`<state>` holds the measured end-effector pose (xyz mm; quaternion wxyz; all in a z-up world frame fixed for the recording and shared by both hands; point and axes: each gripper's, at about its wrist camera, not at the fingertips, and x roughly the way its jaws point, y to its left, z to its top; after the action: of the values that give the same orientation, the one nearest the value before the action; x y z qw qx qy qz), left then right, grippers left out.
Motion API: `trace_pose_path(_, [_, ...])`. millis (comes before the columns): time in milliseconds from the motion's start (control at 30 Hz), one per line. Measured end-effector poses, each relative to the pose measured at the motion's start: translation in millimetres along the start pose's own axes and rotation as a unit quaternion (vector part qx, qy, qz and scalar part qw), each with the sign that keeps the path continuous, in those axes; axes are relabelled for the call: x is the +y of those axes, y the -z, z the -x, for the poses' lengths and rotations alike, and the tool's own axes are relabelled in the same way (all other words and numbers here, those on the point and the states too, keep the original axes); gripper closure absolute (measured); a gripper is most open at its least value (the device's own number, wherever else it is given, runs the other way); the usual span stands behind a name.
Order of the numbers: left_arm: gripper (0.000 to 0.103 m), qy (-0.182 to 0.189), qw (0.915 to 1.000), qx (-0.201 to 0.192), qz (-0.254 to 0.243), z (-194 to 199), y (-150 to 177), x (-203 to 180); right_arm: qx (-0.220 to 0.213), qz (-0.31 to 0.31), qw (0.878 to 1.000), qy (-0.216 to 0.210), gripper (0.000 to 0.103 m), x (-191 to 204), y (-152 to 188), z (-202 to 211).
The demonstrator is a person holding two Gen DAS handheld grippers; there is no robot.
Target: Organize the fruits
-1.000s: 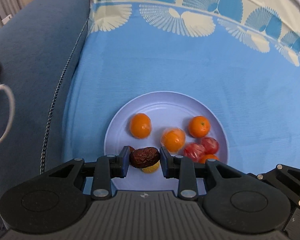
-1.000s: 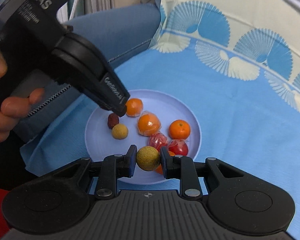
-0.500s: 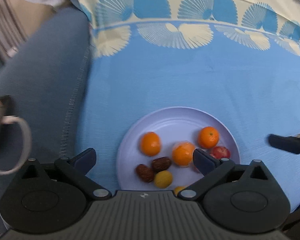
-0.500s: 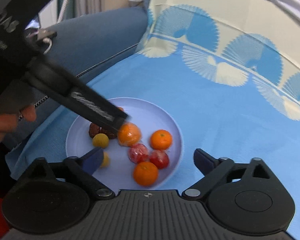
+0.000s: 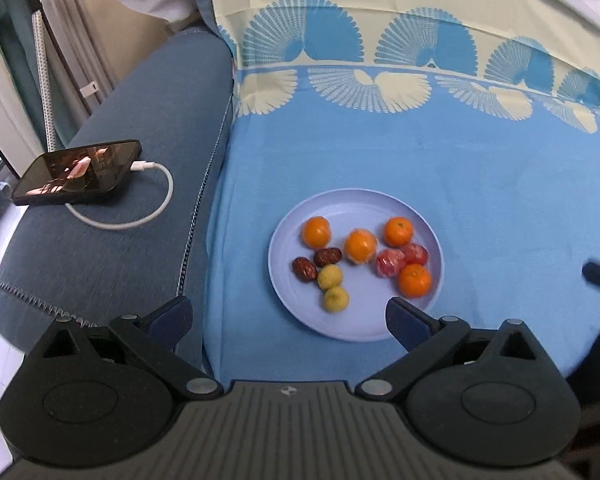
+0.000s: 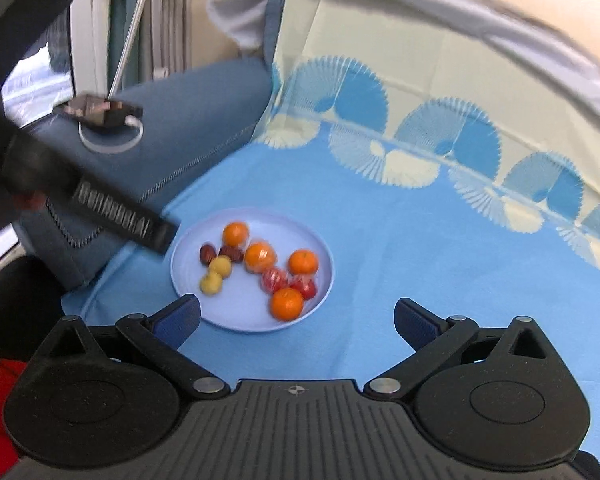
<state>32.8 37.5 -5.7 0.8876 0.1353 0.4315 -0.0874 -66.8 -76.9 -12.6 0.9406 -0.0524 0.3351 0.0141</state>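
A pale lilac plate sits on a blue cloth. On it lie several oranges, two red wrapped fruits, two brown dates and two yellow round fruits. My left gripper is open and empty, raised above the plate's near edge. My right gripper is open and empty, raised near the plate's front right. The left gripper's body shows blurred in the right wrist view.
A blue sofa arm lies left of the cloth. A phone with a white charging cable rests on it. The cloth has a cream fan-patterned border at the back.
Both grippers opened and pulled back up from the plate. The date from the left gripper and the yellow fruit from the right gripper now lie on the plate.
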Motion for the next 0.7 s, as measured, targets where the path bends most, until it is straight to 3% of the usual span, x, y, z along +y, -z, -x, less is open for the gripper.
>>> trace_pose_path(300, [0.000,-0.019,0.9993,-0.025,-0.021,34,25,-12,-0.013,-0.010,1.000,0.020,0.001,1,5,26])
trace_pose_path(467, [0.000,-0.010,0.9997,-0.018,-0.014,38,30,-12,-0.013,-0.001,1.000,0.021,0.001,5,8,33])
trace_pose_path(700, [0.000,-0.026,0.9994,-0.019,-0.017,39,34,-13,-0.014,0.001,1.000,0.025,0.001,7,8,35])
